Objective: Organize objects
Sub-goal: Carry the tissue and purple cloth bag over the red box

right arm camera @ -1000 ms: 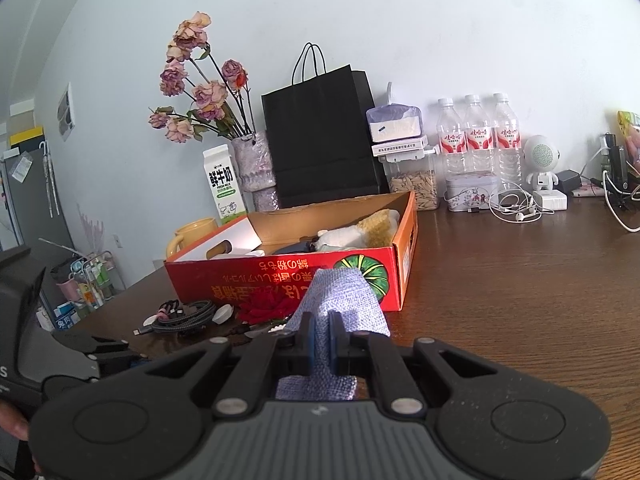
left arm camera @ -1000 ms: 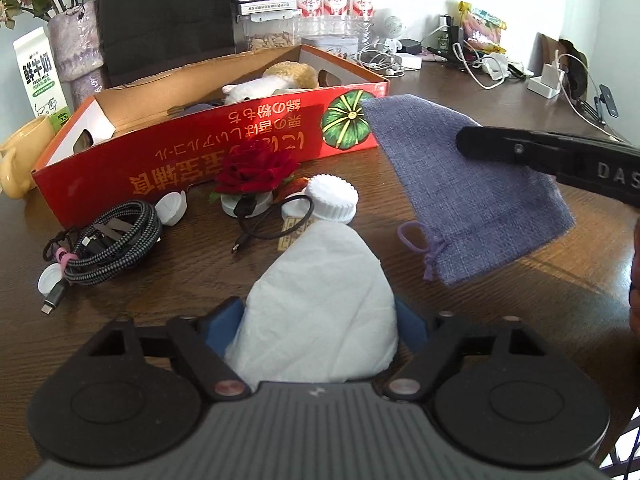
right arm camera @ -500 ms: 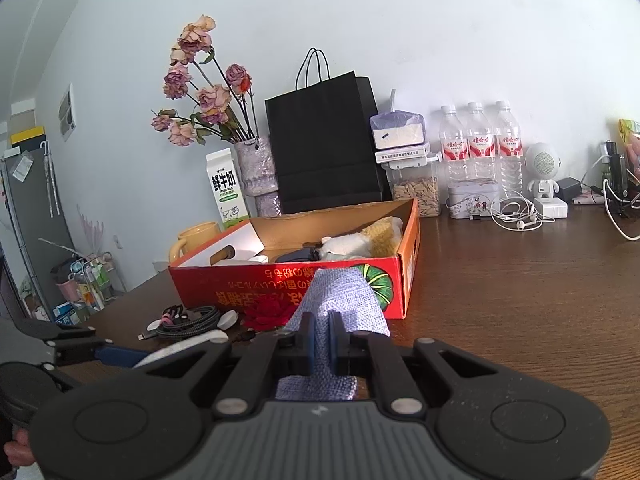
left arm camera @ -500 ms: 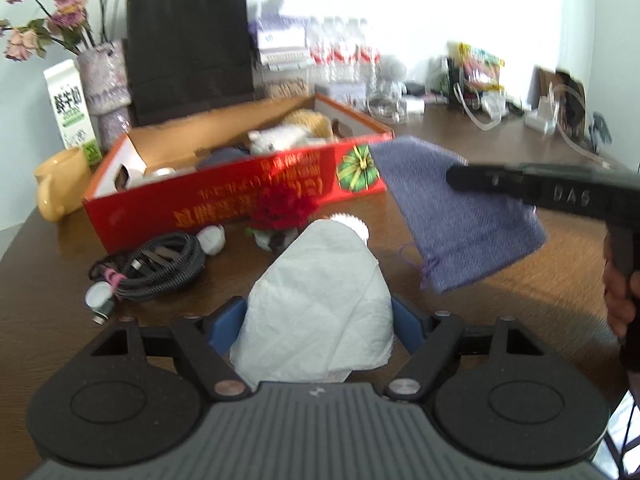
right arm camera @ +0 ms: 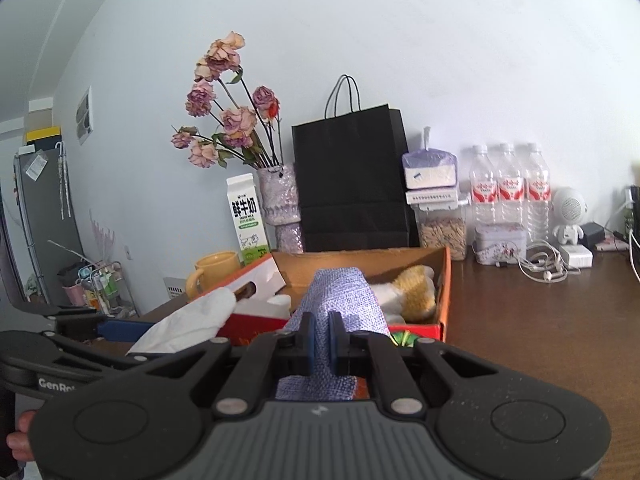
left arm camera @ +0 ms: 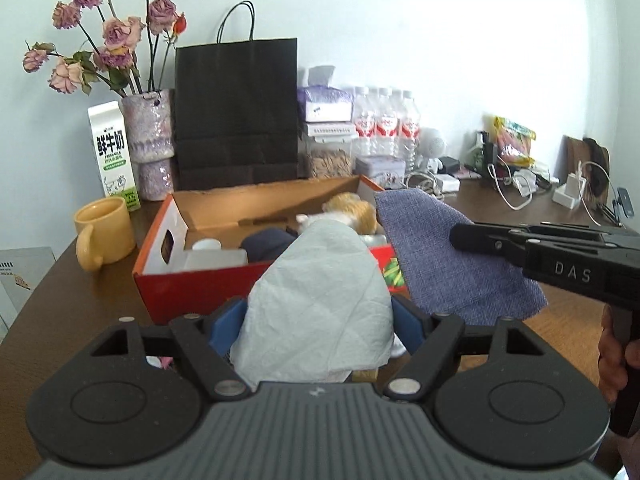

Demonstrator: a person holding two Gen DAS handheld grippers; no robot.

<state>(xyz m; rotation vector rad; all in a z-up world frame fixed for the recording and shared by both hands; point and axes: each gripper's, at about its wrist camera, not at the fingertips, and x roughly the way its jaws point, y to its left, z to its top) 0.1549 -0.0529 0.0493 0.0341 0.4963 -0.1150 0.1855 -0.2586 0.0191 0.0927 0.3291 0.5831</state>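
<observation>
My left gripper [left arm camera: 318, 314] is shut on a crumpled white tissue bundle [left arm camera: 316, 288], which fills the gap between its blue pads and hangs in front of the red cardboard box [left arm camera: 200, 284]. My right gripper [right arm camera: 322, 336] is shut on a purple woven pouch [right arm camera: 340, 292]. In the left wrist view the pouch [left arm camera: 448, 264] hangs over the box's right front corner. The box [right arm camera: 446, 280] holds a yellow and white plush toy [left arm camera: 352, 208], a dark item and a white container. In the right wrist view the tissue bundle [right arm camera: 188, 324] is to the left of the pouch.
A yellow mug [left arm camera: 104, 232], a milk carton [left arm camera: 114, 152], a vase of dried roses [left arm camera: 148, 128] and a black paper bag [left arm camera: 236, 112] stand behind the box. Water bottles [left arm camera: 384, 124], a tin and tangled chargers [left arm camera: 520, 188] line the back right. A person's hand [left arm camera: 612, 356] grips the right handle.
Both grippers have risen with their loads. The left view has tilted up, so the cable, red rose and white lid on the table have dropped out of sight, and the inside of the box shows.
</observation>
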